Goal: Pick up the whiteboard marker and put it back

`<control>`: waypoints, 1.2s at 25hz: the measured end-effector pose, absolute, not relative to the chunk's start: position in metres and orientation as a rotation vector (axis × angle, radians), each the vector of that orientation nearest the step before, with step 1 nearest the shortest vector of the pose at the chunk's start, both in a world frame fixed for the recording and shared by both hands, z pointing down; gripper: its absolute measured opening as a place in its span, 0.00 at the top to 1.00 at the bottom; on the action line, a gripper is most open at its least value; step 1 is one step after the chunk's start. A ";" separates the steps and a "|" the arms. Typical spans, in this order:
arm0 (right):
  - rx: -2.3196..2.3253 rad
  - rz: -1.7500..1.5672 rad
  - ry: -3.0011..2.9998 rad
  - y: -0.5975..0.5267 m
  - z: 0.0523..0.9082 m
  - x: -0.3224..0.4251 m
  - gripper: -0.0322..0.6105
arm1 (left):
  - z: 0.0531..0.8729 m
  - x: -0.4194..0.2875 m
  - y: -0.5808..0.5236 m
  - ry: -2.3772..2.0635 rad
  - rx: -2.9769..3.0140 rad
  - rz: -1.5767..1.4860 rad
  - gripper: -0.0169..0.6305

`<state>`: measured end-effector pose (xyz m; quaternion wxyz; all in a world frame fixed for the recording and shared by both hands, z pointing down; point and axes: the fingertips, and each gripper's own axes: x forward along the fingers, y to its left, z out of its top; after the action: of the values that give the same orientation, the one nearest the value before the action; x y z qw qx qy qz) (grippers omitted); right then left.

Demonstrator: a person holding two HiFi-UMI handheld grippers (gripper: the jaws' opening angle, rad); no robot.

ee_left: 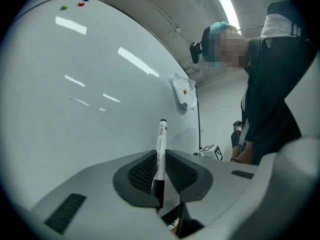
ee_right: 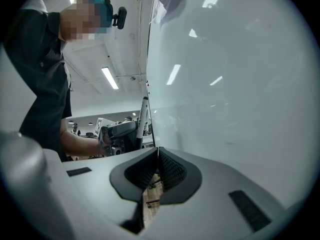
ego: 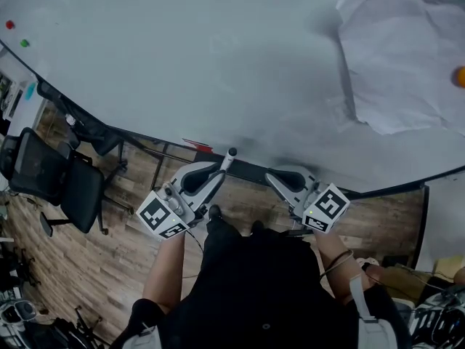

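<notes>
My left gripper (ego: 216,174) is shut on a white whiteboard marker (ego: 229,157) with a black end, which sticks out past the fingertips toward the whiteboard (ego: 218,49). In the left gripper view the marker (ee_left: 161,134) stands upright, clamped between the two dark pads, its tip close to the board (ee_left: 75,109). My right gripper (ego: 277,182) is beside it to the right, level, jaws shut with nothing between them. In the right gripper view the pads (ee_right: 172,169) meet at the tips, and the left gripper (ee_right: 117,131) with the marker (ee_right: 144,111) shows beyond.
A dark tray ledge (ego: 251,170) runs along the board's lower edge, with a red object (ego: 197,145) on it. A sheet of paper (ego: 399,64) and an orange magnet (ego: 461,76) are on the board at right. A black office chair (ego: 54,180) stands at left on the wooden floor.
</notes>
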<state>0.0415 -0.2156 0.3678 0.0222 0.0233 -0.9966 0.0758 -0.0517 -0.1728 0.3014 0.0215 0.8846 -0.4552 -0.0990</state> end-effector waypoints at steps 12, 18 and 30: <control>0.176 0.269 -3.058 -0.214 0.369 0.054 0.92 | 0.328 -0.051 -0.185 -1.355 2.754 -0.098 0.87; 0.260 0.301 -3.029 -0.213 0.378 0.068 0.92 | 0.344 -0.043 -0.193 -1.296 2.781 0.018 0.87; 0.479 0.368 -2.959 -0.218 0.399 0.115 0.92 | 0.424 -0.003 -0.213 -1.063 2.899 0.459 0.87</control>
<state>0.1148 -0.2177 0.3989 0.0609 0.1583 -0.9780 0.1216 -0.0025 -0.2131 0.4244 0.0101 0.9286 -0.3406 0.1471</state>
